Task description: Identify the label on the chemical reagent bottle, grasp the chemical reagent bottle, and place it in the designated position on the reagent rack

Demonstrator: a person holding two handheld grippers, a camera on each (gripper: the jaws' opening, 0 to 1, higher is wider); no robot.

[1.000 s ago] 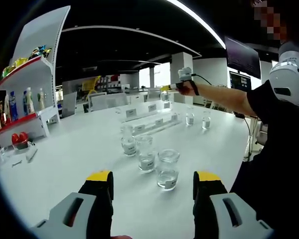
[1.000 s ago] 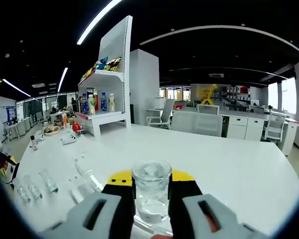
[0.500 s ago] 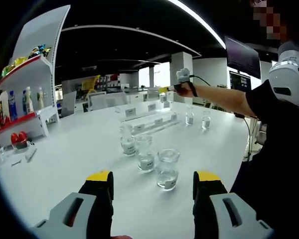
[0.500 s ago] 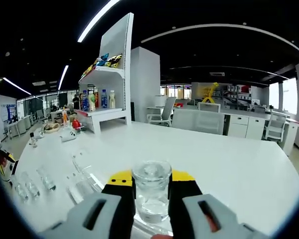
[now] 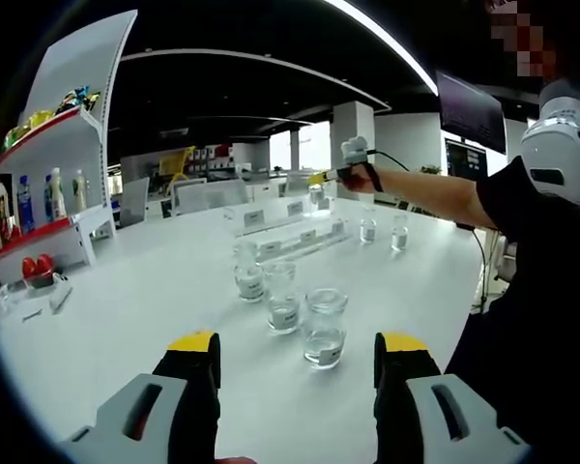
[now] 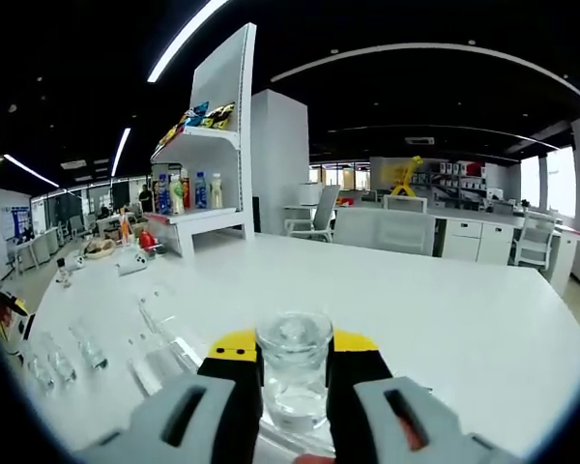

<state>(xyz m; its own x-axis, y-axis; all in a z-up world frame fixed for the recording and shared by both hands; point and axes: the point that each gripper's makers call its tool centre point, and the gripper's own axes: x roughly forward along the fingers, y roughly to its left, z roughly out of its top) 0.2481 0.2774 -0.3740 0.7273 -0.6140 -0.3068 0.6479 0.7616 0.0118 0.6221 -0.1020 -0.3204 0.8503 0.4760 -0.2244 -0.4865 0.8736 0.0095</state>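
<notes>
The right gripper (image 6: 293, 387) grips a clear glass bottle (image 6: 294, 372) between its jaws above the white tabletop (image 6: 445, 309), while the left gripper (image 5: 295, 372) hangs released, three bottles (image 5: 284, 298) just ahead of it.

We see our left gripper (image 5: 298, 372) and right gripper (image 6: 294, 377) built alike, with grey moulded jaw bodies carrying oval slots, black inner fingers and yellow tips, while our person wears a black short sleeve (image 5: 527, 208).
</notes>
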